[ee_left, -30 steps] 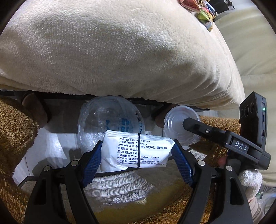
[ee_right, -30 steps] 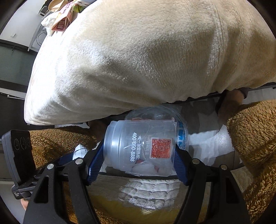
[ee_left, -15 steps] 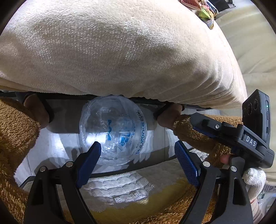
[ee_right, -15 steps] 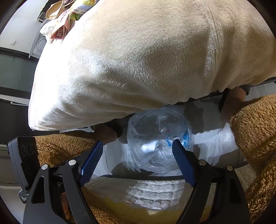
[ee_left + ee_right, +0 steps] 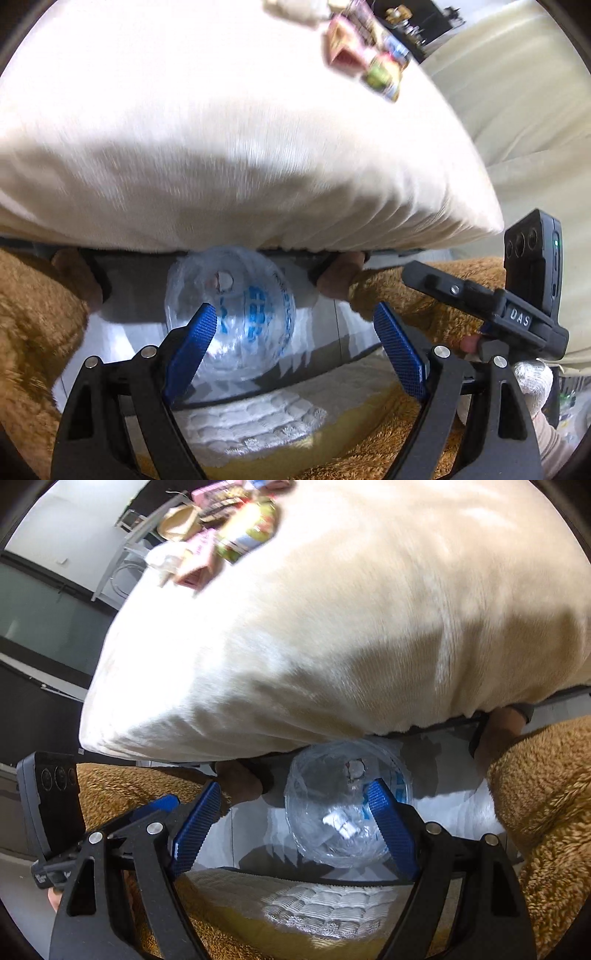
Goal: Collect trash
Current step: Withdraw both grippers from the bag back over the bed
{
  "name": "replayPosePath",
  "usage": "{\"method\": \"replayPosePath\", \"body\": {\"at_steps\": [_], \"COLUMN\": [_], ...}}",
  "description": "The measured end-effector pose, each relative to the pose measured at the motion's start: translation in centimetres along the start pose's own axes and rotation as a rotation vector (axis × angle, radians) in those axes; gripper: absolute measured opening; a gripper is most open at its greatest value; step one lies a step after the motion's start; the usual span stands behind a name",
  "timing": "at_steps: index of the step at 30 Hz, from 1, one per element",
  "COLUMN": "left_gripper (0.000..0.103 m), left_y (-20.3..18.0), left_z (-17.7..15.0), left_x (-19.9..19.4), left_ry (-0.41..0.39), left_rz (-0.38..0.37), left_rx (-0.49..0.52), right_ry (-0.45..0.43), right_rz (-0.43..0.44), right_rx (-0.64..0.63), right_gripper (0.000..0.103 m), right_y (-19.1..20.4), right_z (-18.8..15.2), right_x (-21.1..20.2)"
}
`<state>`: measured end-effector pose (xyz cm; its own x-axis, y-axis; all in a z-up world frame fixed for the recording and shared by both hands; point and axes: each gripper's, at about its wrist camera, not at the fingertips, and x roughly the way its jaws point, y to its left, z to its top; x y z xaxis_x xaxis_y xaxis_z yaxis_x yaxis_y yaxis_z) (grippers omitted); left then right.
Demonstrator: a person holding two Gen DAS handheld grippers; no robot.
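Bag (image 5: 236,317), clear plastic with blue print, mouth open upward, lay below both our grippers on the pale floor, just under the near edge of the cream blanket (image 5: 229,140); we took it as our landmark. Inside the bag we made out a white packet (image 5: 341,825) and other clear trash, too blurred to name.

Left gripper (image 5: 291,345): jaws wide apart, having just opened, nothing between the blue pads; it hung above the bag, the left pad overlapping the bag's near side in the left wrist view. Right gripper (image 5: 295,829): jaws likewise wide, just opened, empty; its right pad crossed the bag's front in the right wrist view, without pressing on it.

Trash pile (image 5: 218,531), pink and green wrappers and a brown paper piece, sat on the blanket well beyond the bag, blurred. Brown fleece trouser legs (image 5: 543,812) flanked the bag on both sides, with feet (image 5: 336,278) beside it under the blanket's edge. White quilted cloth (image 5: 247,424) lay nearer us than the bag. Gloved hand (image 5: 532,384) held the right gripper's handle, right of the bag.
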<state>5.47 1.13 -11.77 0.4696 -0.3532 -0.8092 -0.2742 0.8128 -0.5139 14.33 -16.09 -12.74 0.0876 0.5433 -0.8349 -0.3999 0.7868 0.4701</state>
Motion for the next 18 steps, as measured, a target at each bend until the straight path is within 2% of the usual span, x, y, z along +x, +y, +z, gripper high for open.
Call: {"method": "replayPosePath", "body": {"at_steps": [9,18], "left_gripper": [0.085,0.085], "left_y": [-0.4,-0.9], "left_z": [2.3,7.1], "left_x": [-4.2,-7.3], "left_ry": [-0.152,-0.253], "left_rz": [-0.026,0.017], "left_rx": [0.049,0.121], "right_ry": [-0.153,-0.287], "right_rz": [0.001,-0.057], "right_rx": [-0.110,-0.286], "right_gripper": [0.081,0.081], "right_y": [1.4,3.9], "right_z": [1.3,5.7], "right_x": [-4.4,-6.9]}}
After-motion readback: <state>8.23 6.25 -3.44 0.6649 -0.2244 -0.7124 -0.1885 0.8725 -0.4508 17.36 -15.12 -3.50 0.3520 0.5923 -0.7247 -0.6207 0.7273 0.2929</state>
